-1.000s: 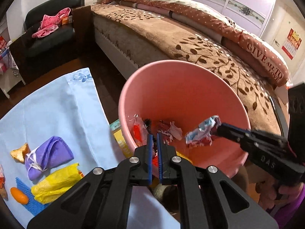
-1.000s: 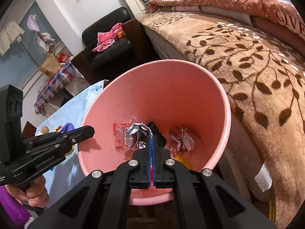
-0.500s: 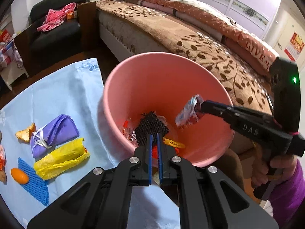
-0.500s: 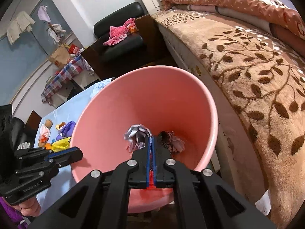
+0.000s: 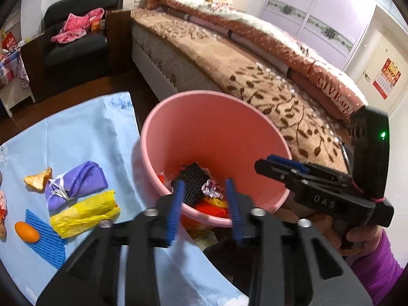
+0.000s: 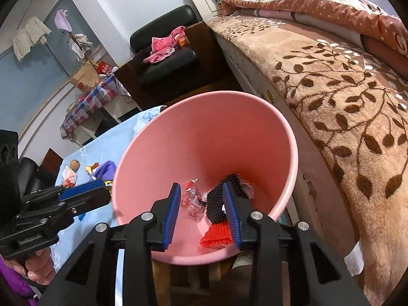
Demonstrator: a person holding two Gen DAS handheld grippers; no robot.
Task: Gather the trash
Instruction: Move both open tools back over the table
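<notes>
Left on cloth (image 5: 84, 132): orange (image 5: 26, 231), yellow bag (image 5: 84, 213), purple cloth (image 5: 76, 183). Left gripper (image 5: 204, 201) jaws just opened, empty. Pink bucket (image 5: 178, 117) holds black mesh (image 6: 219, 201), wrappers (image 6: 193, 201). Right gripper (image 6: 201, 209) just opened too, empty over bucket.

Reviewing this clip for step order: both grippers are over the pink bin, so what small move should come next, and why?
Probably swing the left gripper back toward the yellow bag on the blue cloth. Both grippers' jaws have just been opening with nothing between them, the right gripper included; the dropped pieces lie in the pink bin, while trash remains on the cloth.
</notes>
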